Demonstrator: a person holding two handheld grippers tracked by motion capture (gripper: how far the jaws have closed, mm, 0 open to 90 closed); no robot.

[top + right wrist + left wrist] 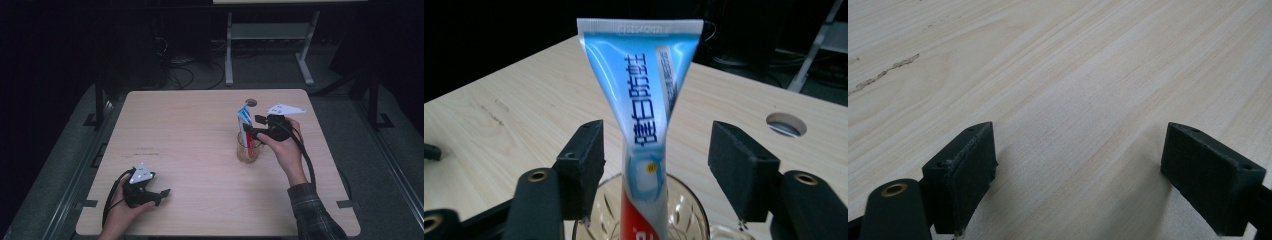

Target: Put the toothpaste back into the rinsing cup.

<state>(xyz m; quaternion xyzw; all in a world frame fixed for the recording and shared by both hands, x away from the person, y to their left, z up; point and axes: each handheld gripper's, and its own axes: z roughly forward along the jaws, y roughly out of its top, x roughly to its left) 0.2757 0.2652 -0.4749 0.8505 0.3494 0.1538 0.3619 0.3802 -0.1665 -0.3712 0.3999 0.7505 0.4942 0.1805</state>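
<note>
Pale wooden table [200,150] holds a glass cup [248,152] with a toothpaste tube [646,125] standing in it, crimped end up, between the right gripper [656,165]'s parted jaws, apparently just released, so backing away cleanly comes next while the left gripper [1078,175] rests open.

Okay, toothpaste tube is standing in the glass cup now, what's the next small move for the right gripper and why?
Probably draw the right gripper straight back. Its jaws stand open either side of the toothpaste tube, apart from it, and the tube already stands in the glass cup.
</note>
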